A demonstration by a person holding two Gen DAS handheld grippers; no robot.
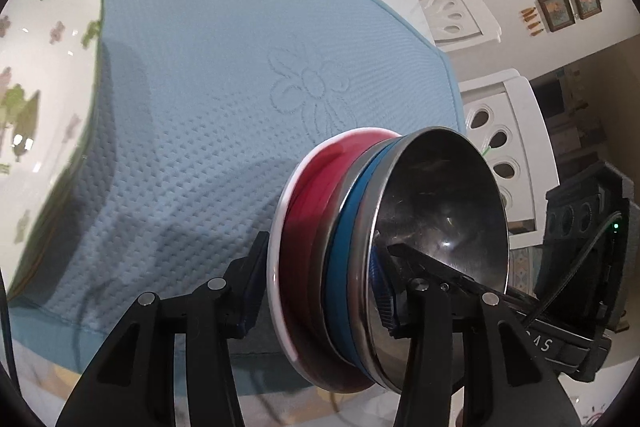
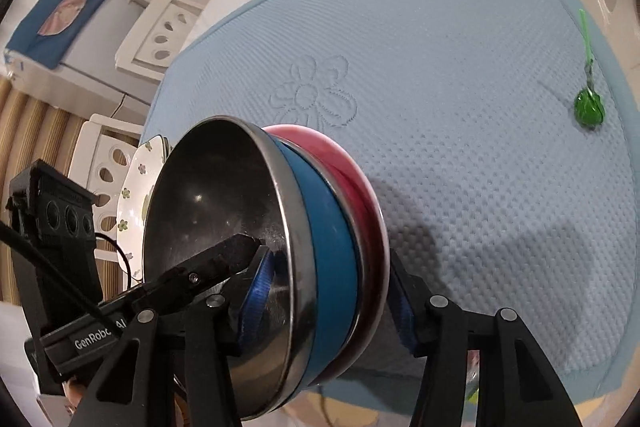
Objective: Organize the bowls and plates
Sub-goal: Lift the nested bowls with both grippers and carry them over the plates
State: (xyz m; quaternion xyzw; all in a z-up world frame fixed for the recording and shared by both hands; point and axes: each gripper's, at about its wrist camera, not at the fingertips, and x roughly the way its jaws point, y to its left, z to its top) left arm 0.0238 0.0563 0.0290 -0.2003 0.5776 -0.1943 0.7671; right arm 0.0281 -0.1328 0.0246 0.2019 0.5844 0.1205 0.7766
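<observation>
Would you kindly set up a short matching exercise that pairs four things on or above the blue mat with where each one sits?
Things:
1. steel bowl
2. red bowl
3. green spoon
4. floral plate

Places:
A. lying alone on the blue mat, far from the stack
B. innermost in the nested stack
C. outermost, against the outer fingers
D. beside the stack, off to one side

Pairs: 1-B, 2-C, 3-A, 4-D

Glossy steel bowl (image 1: 436,203), smooth red bowl (image 1: 316,195) and blue bowl (image 2: 332,247), dimpled matt cloth mat (image 1: 192,75).
</observation>
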